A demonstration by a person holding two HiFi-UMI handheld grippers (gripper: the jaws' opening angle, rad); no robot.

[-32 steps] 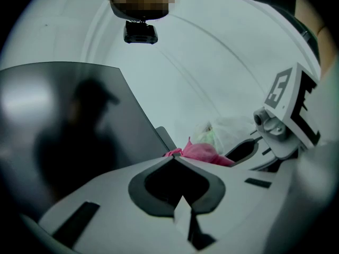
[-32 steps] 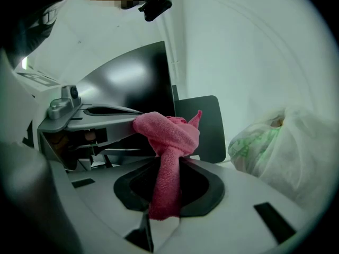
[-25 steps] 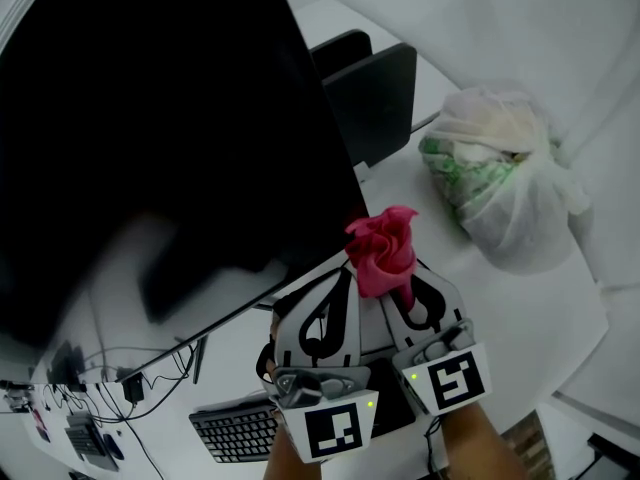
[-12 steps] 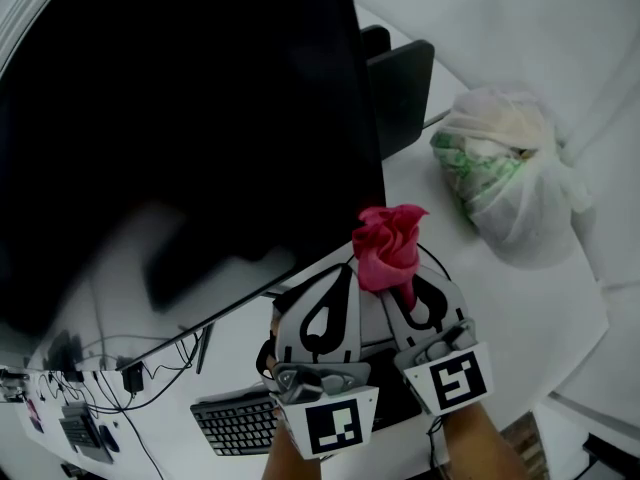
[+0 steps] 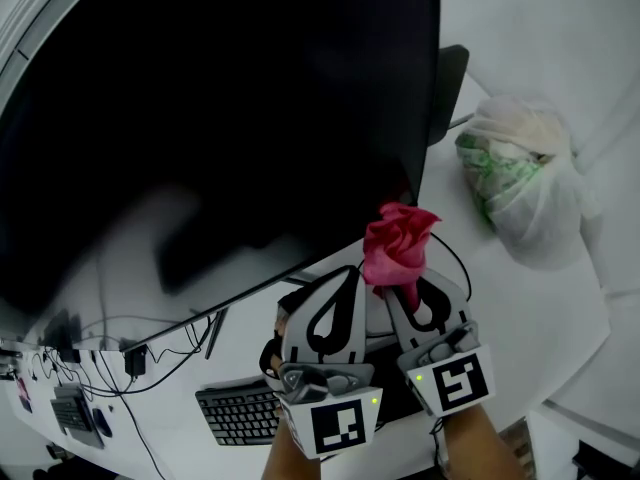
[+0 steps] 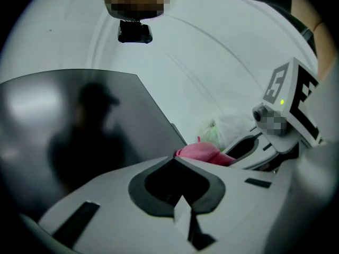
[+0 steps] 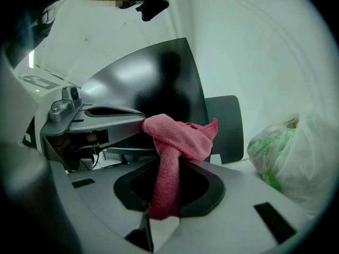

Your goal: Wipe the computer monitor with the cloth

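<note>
Your right gripper (image 5: 408, 290) clamps the crumpled pink cloth (image 5: 398, 243), its bunched end projecting as a wiping pad, beside the lower right corner of the large black computer monitor (image 5: 200, 98). Your left gripper (image 5: 345, 273), jaws together and empty, lies below that corner.

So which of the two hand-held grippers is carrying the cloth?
The right hand-held gripper: its jaws pinch the pink cloth, which sticks up past them. The left hand-held gripper has its jaws together with nothing between them.

Two hand-held grippers (image 5: 335, 276) (image 5: 406, 293), one monitor (image 5: 220, 98), one pink cloth (image 5: 398, 243), one keyboard (image 5: 238, 414) and one tied white bag (image 5: 528, 196).
</note>
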